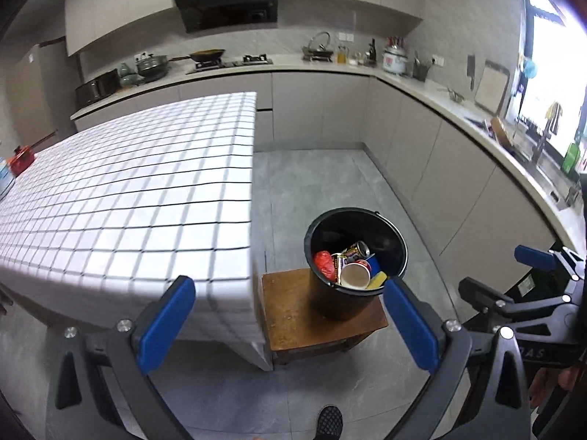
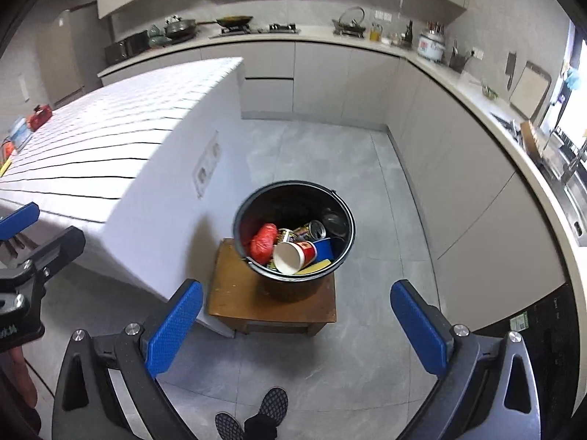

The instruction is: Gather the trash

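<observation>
Left gripper [image 1: 290,326] and right gripper [image 2: 296,324]: jaws spread wide, holding nothing. Black bucket [image 2: 341,220] on wooden stool [image 2: 234,293] beside table [image 1: 128,190], trash inside: paper cup [image 2: 293,256], 2 cans.

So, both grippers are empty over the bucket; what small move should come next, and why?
Probably swing the left gripper toward the table's far left end. Both it and the right gripper are open and empty, the bucket already holds trash, and a red item remains there.
</observation>
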Action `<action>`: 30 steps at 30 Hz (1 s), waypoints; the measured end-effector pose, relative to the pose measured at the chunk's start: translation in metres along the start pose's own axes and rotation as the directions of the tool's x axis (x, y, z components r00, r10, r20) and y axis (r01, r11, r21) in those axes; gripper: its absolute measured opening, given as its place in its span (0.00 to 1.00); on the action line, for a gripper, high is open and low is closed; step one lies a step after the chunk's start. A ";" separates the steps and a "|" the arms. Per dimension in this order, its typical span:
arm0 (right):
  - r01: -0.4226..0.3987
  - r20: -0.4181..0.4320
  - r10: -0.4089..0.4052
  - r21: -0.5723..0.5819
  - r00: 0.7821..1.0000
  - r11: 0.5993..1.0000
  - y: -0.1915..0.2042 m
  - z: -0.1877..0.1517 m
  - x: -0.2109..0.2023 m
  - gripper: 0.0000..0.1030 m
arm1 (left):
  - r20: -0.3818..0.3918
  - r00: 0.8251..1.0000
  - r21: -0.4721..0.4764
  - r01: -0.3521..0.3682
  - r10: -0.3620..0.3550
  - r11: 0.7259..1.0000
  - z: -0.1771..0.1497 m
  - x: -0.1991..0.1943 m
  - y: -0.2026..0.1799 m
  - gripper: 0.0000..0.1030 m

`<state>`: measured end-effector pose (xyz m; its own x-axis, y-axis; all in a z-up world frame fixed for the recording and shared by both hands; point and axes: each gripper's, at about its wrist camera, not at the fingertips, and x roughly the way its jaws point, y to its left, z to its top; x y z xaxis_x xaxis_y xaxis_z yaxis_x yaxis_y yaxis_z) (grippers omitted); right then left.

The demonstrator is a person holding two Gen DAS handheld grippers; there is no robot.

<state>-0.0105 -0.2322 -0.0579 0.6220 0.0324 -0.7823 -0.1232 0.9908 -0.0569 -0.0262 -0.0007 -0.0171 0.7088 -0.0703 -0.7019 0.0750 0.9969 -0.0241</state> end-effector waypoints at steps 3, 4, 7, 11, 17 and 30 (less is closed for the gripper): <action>-0.007 0.030 0.006 0.002 1.000 1.000 0.008 -0.007 -0.023 1.00 | 0.024 1.000 -0.001 -0.013 0.013 1.000 -0.005 -0.013 0.009 1.00; -0.008 0.039 0.008 0.006 0.999 1.000 0.010 -0.008 -0.030 1.00 | 0.031 0.999 -0.002 -0.008 0.008 1.000 -0.006 -0.016 0.012 1.00; -0.011 0.062 0.011 0.015 0.998 1.000 0.016 -0.013 -0.046 1.00 | 0.039 0.999 0.003 -0.013 0.013 1.000 -0.010 -0.020 0.014 1.00; -0.007 0.092 0.005 0.021 0.996 1.000 0.022 -0.014 -0.059 1.00 | 0.067 0.998 -0.007 0.006 -0.005 1.000 -0.011 -0.029 0.017 1.00; -0.001 0.118 -0.002 0.027 0.993 1.000 0.028 -0.010 -0.070 1.00 | 0.113 0.993 0.010 0.020 -0.021 1.000 -0.007 -0.040 0.018 1.00; -0.007 0.132 0.003 0.028 0.991 1.000 0.030 -0.008 -0.077 1.00 | 0.135 0.990 0.013 0.028 -0.029 1.000 -0.006 -0.047 0.018 1.00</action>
<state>-0.0680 -0.2057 -0.0046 0.7185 0.0528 -0.6935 -0.1059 0.9938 -0.0340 -0.0624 0.0211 0.0110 0.7948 -0.1038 -0.5979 0.1040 0.9940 -0.0343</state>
